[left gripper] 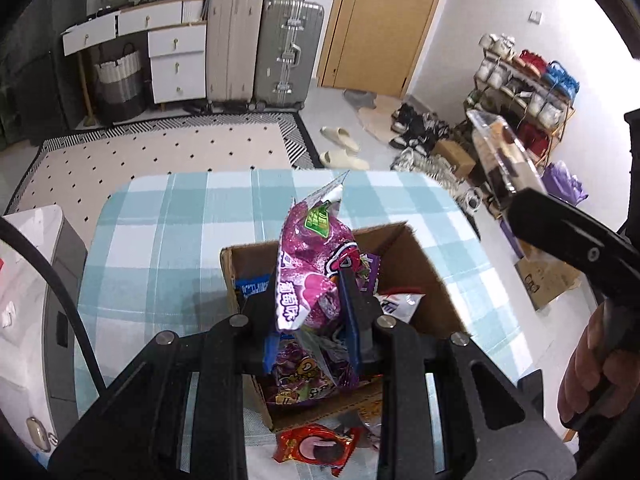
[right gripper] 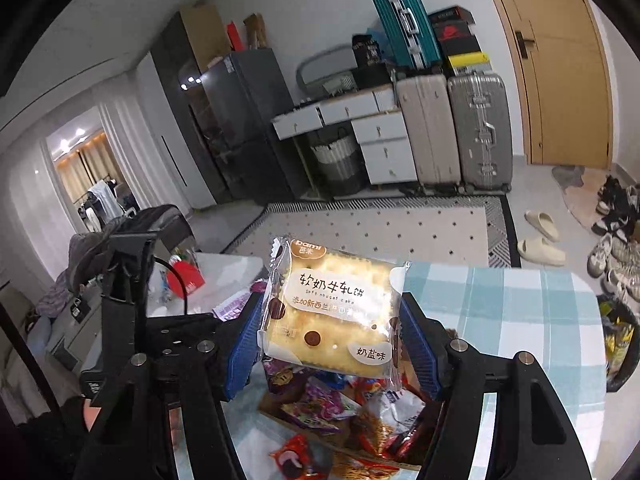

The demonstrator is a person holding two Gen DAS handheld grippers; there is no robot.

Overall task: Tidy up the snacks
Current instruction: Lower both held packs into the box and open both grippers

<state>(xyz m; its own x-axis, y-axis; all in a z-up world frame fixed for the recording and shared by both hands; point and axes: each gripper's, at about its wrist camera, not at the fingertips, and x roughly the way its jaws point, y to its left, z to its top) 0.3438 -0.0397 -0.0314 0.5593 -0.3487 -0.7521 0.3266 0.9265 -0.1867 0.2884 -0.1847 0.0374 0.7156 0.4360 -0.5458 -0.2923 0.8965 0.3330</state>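
Purple jelly bag point(left gripper: 310, 276) stands upright, clenched between the left fingers point(left gripper: 280, 280) directly above the cardboard box point(left gripper: 424, 276); right fingers point(right gripper: 416, 340) grasp the nougat cake pack point(right gripper: 332, 312) higher, off to the side.

The left gripper point(left gripper: 310, 312), at lower centre of its frame, is clamped on a purple snack bag point(left gripper: 308, 264). The right gripper point(right gripper: 332, 340) pinches a cream-coloured nougat biscuit packet point(right gripper: 332, 312) between blue pads point(right gripper: 244, 344).
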